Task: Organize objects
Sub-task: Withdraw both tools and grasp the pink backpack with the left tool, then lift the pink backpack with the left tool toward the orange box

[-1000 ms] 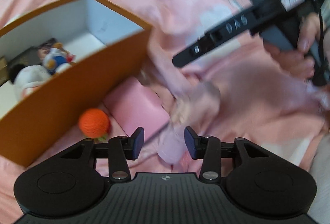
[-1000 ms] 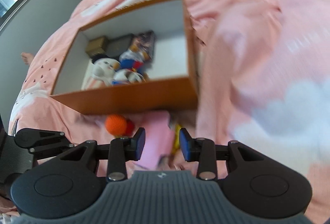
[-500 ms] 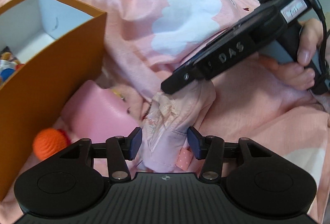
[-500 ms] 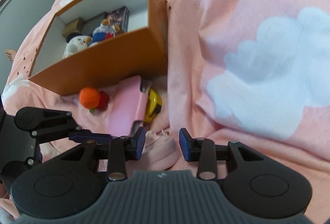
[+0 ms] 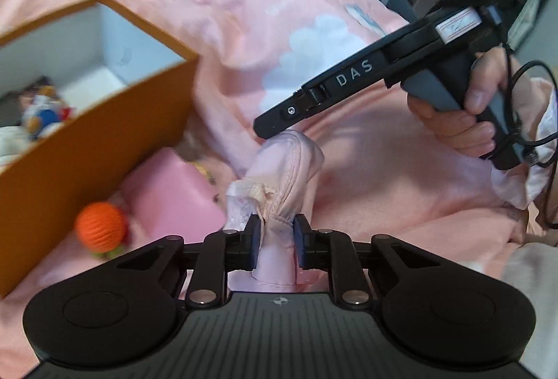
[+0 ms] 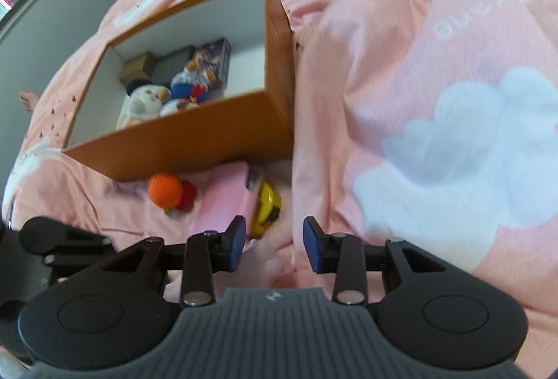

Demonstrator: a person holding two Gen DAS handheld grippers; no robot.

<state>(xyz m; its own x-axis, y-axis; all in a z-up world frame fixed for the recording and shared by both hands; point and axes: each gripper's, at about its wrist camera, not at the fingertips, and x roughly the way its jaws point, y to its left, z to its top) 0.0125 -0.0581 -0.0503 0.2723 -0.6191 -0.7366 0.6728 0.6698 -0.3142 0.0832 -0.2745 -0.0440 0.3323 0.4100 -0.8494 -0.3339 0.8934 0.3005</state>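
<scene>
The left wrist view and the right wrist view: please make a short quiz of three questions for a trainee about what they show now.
1. True or false: the left gripper is shut on the pink cloth item.
2. What stands between the fingers of the right gripper?
A. the orange knitted ball
B. nothing gripped; the fingers stand apart
C. the yellow toy
3. Fill in: the plush toys lie inside the ____ box.

Key
1. True: its fingers pinch the bunched fabric.
2. B. The orange knitted ball and the yellow toy lie on the pink bedding, beyond the fingers.
3. orange
</scene>
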